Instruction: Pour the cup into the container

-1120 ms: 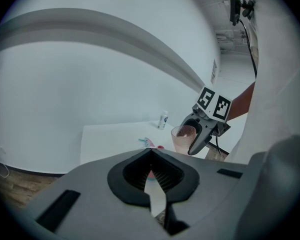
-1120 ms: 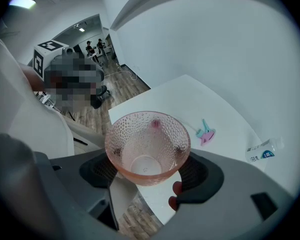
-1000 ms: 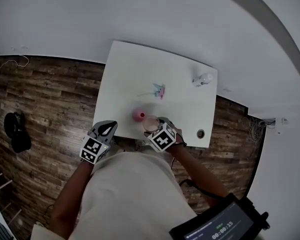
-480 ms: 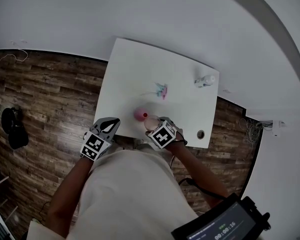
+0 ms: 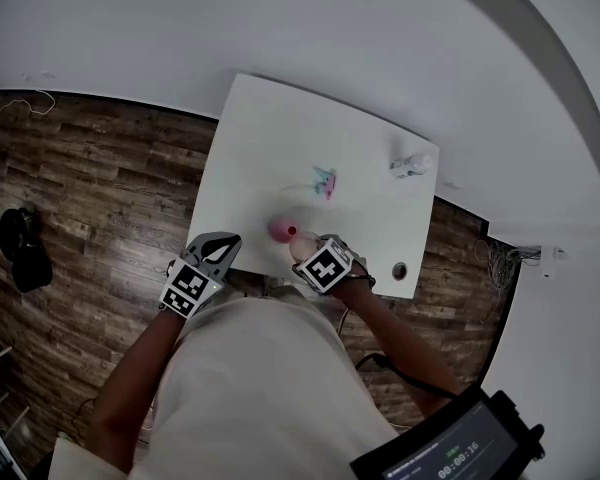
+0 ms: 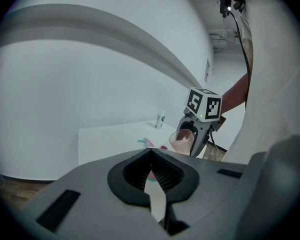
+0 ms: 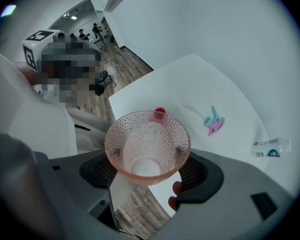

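Right tongs (image 7: 149, 174), clenched on the pink cup (image 7: 147, 149), are tipping it nearer the red container (image 5: 283, 230), seemingly starting the pour, while left tongs (image 6: 152, 176) are idling shut.

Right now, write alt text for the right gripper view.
The right gripper clamps a pink dimpled glass cup, mouth toward the camera. Beyond, a white table holds a small red object, a pink-and-teal item and a white bottle.

Pink dimpled cup (image 7: 147, 149), white table (image 5: 270, 148), brown wood-grain floor (image 5: 90, 188)
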Demonstrator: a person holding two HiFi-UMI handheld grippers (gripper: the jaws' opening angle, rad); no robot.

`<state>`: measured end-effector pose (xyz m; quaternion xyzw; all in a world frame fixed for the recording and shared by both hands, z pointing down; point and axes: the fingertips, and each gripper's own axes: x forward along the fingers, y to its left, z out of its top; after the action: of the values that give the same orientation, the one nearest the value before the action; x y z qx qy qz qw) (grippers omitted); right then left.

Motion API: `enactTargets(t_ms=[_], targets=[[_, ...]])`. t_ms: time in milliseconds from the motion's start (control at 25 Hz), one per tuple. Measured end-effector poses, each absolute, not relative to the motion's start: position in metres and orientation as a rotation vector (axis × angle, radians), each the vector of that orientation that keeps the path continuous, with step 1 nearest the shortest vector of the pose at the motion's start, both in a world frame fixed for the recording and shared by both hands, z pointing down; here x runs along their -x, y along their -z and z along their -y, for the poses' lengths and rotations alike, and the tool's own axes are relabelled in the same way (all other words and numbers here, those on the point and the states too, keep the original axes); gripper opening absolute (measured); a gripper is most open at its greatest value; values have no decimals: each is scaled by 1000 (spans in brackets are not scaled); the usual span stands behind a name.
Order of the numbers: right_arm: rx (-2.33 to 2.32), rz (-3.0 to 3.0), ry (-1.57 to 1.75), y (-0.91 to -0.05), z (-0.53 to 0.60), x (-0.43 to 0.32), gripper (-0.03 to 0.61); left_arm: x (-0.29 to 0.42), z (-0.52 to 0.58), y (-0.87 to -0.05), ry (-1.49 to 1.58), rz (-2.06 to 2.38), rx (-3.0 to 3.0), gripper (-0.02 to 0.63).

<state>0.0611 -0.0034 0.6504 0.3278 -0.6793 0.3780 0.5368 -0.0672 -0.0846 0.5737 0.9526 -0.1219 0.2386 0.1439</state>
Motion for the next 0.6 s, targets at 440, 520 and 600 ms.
enactTargets(t_ms=[440, 520, 600], targets=[[-727, 1596, -928, -653, 2, -58, 363, 66, 84, -576, -673, 345, -2753, 11], [-715, 1590, -931, -654, 1, -57, 364, 66, 83, -576, -671, 344, -2753, 11], [-702, 1588, -936, -655, 0, -57, 364, 65, 83, -575, -669, 343, -2752, 11]])
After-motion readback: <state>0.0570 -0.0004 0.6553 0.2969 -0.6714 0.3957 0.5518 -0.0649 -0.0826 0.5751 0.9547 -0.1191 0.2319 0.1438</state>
